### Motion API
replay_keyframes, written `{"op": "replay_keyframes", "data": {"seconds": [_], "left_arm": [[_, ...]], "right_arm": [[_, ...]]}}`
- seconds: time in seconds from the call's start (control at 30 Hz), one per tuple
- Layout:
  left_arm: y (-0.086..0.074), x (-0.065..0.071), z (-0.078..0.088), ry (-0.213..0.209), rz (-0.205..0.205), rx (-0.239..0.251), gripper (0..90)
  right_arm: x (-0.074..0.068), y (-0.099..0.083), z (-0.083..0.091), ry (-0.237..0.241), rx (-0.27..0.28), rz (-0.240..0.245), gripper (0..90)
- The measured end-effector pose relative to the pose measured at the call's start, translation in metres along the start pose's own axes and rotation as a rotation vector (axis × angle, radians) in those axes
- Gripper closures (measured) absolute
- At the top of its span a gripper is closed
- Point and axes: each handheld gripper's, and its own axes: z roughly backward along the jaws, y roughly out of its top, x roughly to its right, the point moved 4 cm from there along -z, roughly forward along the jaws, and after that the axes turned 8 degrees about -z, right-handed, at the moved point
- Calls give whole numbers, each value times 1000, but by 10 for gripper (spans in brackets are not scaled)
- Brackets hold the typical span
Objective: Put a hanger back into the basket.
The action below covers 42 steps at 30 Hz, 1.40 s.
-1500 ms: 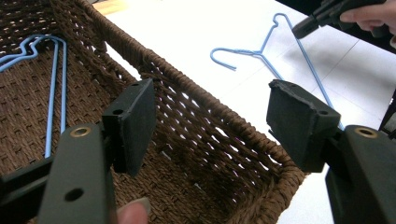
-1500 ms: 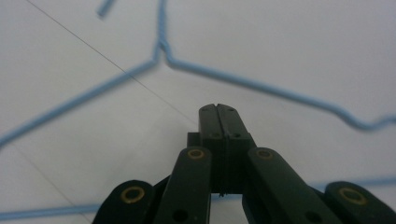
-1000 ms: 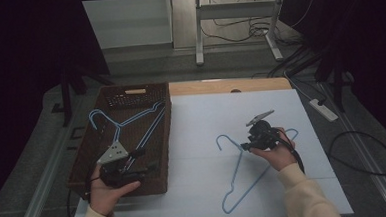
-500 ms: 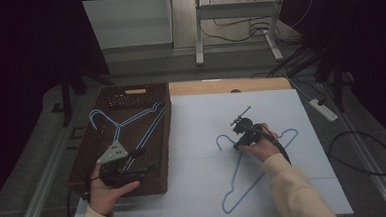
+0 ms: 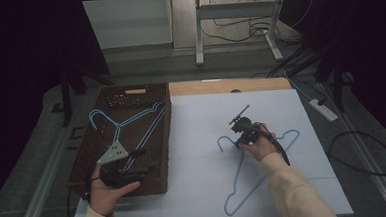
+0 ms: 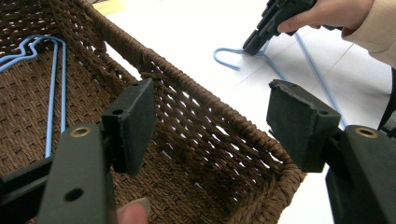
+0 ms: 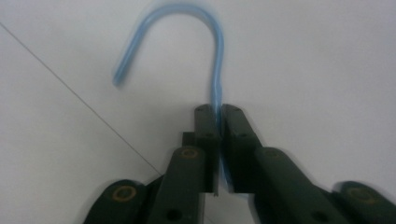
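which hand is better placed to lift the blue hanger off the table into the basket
Right, probably. The right claw has just closed on the neck of the blue hanger lying on the white table. The left claw stands open at the basket corner, holding nothing.

We take this for a lab or test room set up for recording, not a home. Our work table (image 5: 281, 104) is covered with plain white sheets, its wooden edge bare at twelve o'clock. Beyond it stands a metal desk frame (image 5: 236, 23) on a grey floor, loose cables (image 5: 237, 28) tangled beneath it. A white power strip (image 5: 323, 109) lies on the floor at two o'clock, and a black cable (image 5: 363, 152) loops at three o'clock. Dark curtains (image 5: 32, 47) close off nine to eleven o'clock.
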Motion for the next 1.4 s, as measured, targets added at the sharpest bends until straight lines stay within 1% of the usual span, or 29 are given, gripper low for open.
{"op": "replay_keyframes", "data": {"seconds": [0.07,0.17,0.27,0.33,0.37,0.43,0.5,0.53,0.67,0.77,0.8,0.83,0.87,0.9,1.0,1.03,1.07,1.1,1.13,1.17,1.23,1.33,1.4], "left_arm": [[0,0,0,1,-1,-1,329],[0,1,-1,1,0,-3,329],[1,3,-2,-1,-4,-4,329],[2,4,-3,-3,-9,-4,329],[2,5,-4,-4,-11,-5,329],[4,8,-5,-11,-15,-6,329],[5,11,-7,-16,-20,-8,328],[5,11,-7,-16,-20,-8,328],[10,21,-15,-30,-30,-21,329],[16,31,-23,-49,-35,-30,329],[16,31,-23,-49,-35,-30,328],[17,33,-26,-56,-35,-36,328],[20,38,-31,-70,-24,-47,328],[21,40,-35,-76,-22,-54,328],[25,45,-42,-85,-16,-69,329],[28,49,-48,-102,-7,-76,328],[28,49,-48,-102,-7,-76,328],[30,53,-53,-114,-2,-85,328],[32,57,-58,-123,-10,-95,327],[32,57,-58,-123,-10,-95,326],[34,61,-65,-135,-12,-108,325],[37,65,-74,-155,1,-130,324],[38,70,-82,-173,0,-155,319]], "right_arm": [[0,-2,5,-4,39,-8,861],[0,-3,8,-6,61,-9,862],[-1,-6,17,4,94,-16,861],[-1,-6,18,7,103,-19,861],[-1,-6,22,13,130,-25,861],[-3,-8,27,21,162,-34,861],[-4,-9,30,24,181,-33,861],[-4,-9,30,24,181,-33,861],[-5,-11,34,28,201,-39,861],[-4,-12,35,32,210,-40,861],[-4,-12,35,32,210,-40,861],[-4,-12,35,32,215,-41,861],[-4,-12,35,33,223,-43,861],[-4,-13,36,34,224,-44,861],[-4,-13,37,37,230,-46,861],[-4,-14,37,38,235,-46,861],[-4,-14,37,38,235,-46,861],[-4,-14,37,39,237,-47,861],[-3,-15,38,41,243,-46,861],[-3,-15,39,42,243,-46,861],[-3,-15,39,42,244,-47,861],[-3,-15,39,42,247,-49,861],[-3,-15,39,43,248,-49,861]]}}
